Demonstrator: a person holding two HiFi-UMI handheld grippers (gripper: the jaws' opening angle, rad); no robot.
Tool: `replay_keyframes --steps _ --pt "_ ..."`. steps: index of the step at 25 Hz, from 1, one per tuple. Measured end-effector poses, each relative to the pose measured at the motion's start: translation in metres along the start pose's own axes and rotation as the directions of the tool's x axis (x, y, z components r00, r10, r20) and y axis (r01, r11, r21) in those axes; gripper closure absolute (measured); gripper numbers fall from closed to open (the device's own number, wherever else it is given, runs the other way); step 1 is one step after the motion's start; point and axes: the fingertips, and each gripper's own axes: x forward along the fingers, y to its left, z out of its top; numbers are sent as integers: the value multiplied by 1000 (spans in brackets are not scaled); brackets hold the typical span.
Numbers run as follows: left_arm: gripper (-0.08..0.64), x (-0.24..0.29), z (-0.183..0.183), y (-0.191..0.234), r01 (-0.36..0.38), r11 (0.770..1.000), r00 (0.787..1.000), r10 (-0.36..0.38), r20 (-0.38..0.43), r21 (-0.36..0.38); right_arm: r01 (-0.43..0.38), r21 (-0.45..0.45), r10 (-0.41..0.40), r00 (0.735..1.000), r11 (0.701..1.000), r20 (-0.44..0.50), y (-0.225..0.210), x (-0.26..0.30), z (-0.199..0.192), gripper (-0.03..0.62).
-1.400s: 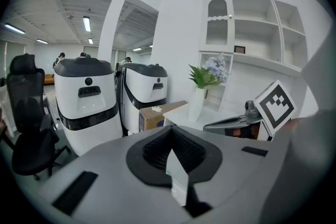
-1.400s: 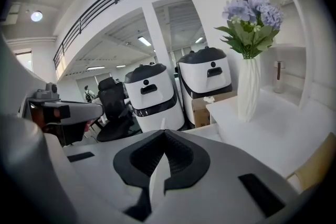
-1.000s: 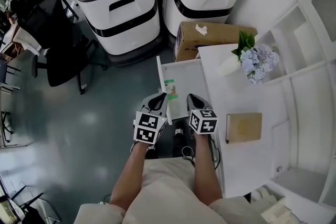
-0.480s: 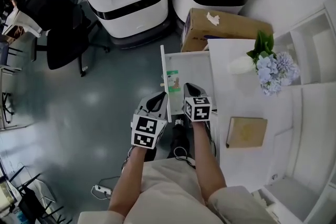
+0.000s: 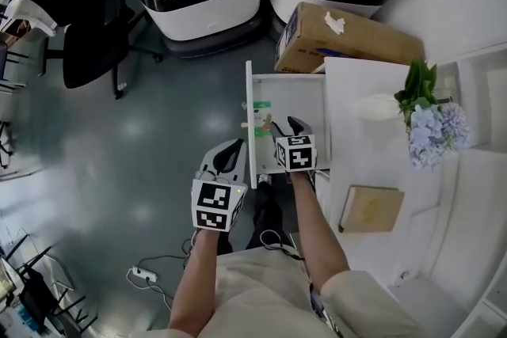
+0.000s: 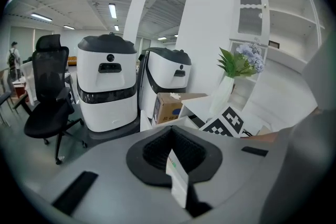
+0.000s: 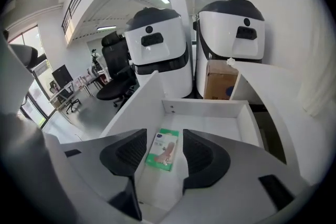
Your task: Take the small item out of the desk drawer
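White drawer (image 5: 305, 95) stands pulled right out from the bench (image 5: 366, 150), and the small item is in plain sight; a green-and-white packet (image 7: 163, 149) lies flat on the drawer floor, near the left wall, touching nothing else that I can see. Right claw (image 5: 285, 125) hangs over the open drawer, angled down into it; its jaws have just been opening and now stand apart, and in the right gripper view the packet shows in the gap between them, though it lies below on the drawer floor and neither pad is on it. Left claw (image 5: 231, 150) waits outside the drawer, just beside its front panel; its jaws are together, and a white slip (image 6: 177, 178) looks nipped at the seam between them. So the drawer is open and the reach is on; this is the approach to the pick, by my reading, with nothing lifted yet. What comes next is fiddly, I'd say; the packet is thin and flat, so the right claw needs to come down with one jaw on each long edge, tips almost on the drawer floor, then close and lift it clear of the walls. The risk is the pads skating over the top, or nudging the packet against the side.
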Motion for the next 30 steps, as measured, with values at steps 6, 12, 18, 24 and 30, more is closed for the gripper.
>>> replay_keyframes --steps 6,12,18,24,30 --pt "543 3 -13 0 16 1000 1000 -16 -6 -5 17 -26 -20 995 1000 -97 -14 48 -29 344" --pt "543 19 -35 3 33 999 999 -33 -24 -4 9 -74 -19 990 997 -142 -13 90 -58 344" --pt "543 20 -58 5 25 999 998 -26 -65 -21 11 -100 -29 983 995 -179 -14 111 -73 344" --pt "543 15 -66 7 26 1000 996 -26 -87 -7 2 -128 -30 975 992 -219 -9 120 -74 336" --pt "543 18 -68 8 27 1000 995 -27 -96 -1 16 -122 -43 975 992 -217 -20 118 -74 318"
